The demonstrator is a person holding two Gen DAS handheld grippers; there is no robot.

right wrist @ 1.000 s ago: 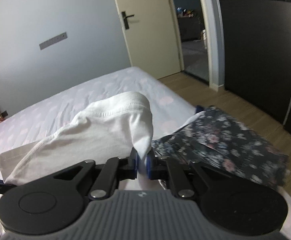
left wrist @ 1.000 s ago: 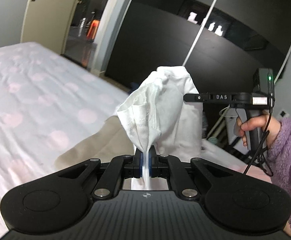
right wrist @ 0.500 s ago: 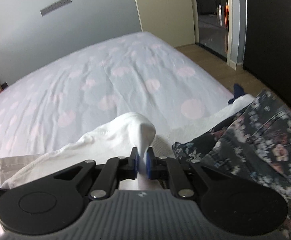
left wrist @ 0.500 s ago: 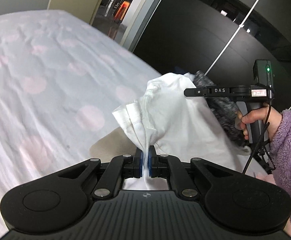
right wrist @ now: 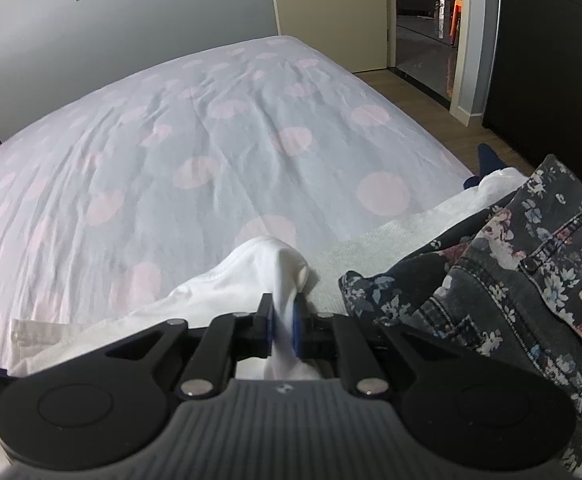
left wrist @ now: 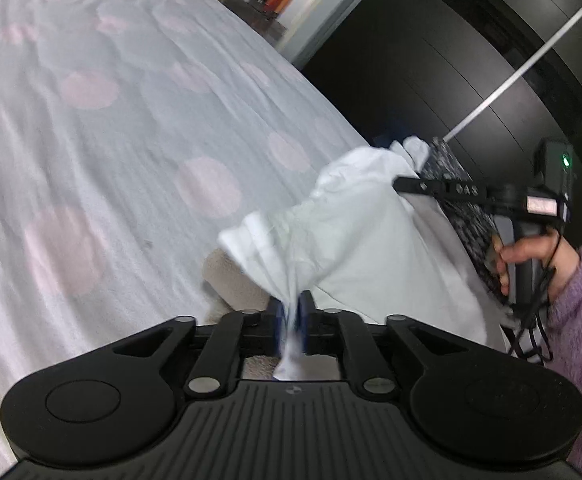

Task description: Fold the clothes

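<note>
Slippage is the main risk: the left gripper [left wrist: 290, 322] is opening with the crumpled white cotton garment [left wrist: 355, 236] between its pads, and the right gripper [right wrist: 282, 326], loosening only slightly, still pinches another bunch, so uneven release could collapse the fold. Beyond both lies the pale sheet with pink dots [right wrist: 219, 136]; right of the right gripper sits dark floral denim [right wrist: 531, 280], with black wardrobe doors [left wrist: 451, 64] behind.

The floral garment [right wrist: 531, 292] runs off the right edge; white cloth [left wrist: 291, 344] between the fingers [left wrist: 276, 320] is motion-blurred.
</note>
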